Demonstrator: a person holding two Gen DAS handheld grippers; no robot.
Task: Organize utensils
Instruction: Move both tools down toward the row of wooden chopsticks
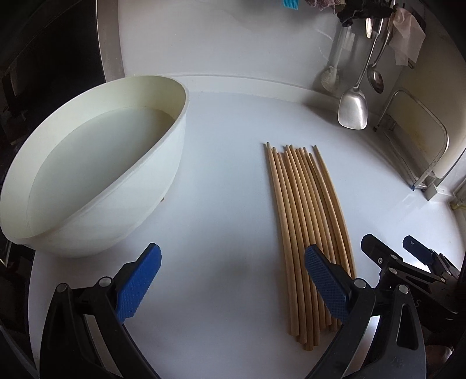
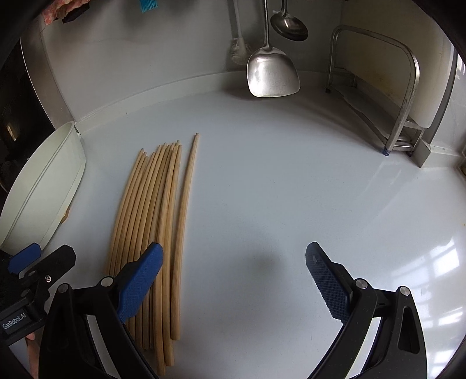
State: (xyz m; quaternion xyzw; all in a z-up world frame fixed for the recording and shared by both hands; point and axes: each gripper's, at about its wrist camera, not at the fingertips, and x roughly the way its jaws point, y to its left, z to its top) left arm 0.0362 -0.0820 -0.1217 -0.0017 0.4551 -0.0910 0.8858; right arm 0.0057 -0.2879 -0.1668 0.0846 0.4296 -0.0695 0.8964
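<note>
Several wooden chopsticks (image 1: pixel 303 221) lie side by side in a bundle on the white counter, tips pointing away; they also show in the right wrist view (image 2: pixel 154 221), where one stick (image 2: pixel 186 221) lies slightly apart on the right. My left gripper (image 1: pixel 233 280) is open and empty, just left of the bundle, its right finger over the near ends. My right gripper (image 2: pixel 234 280) is open and empty, just right of the bundle, its left finger over the sticks. The right gripper shows in the left wrist view (image 1: pixel 390 253), and the left gripper in the right wrist view (image 2: pixel 40 259).
A large white bowl (image 1: pixel 96 186) stands tilted at the left, also seen in the right wrist view (image 2: pixel 43 186). A metal spatula (image 2: pixel 272 73), a ladle (image 2: pixel 288 26) and a brush (image 2: pixel 240 49) hang on the back wall. A metal rack (image 2: pixel 404 96) stands at the right.
</note>
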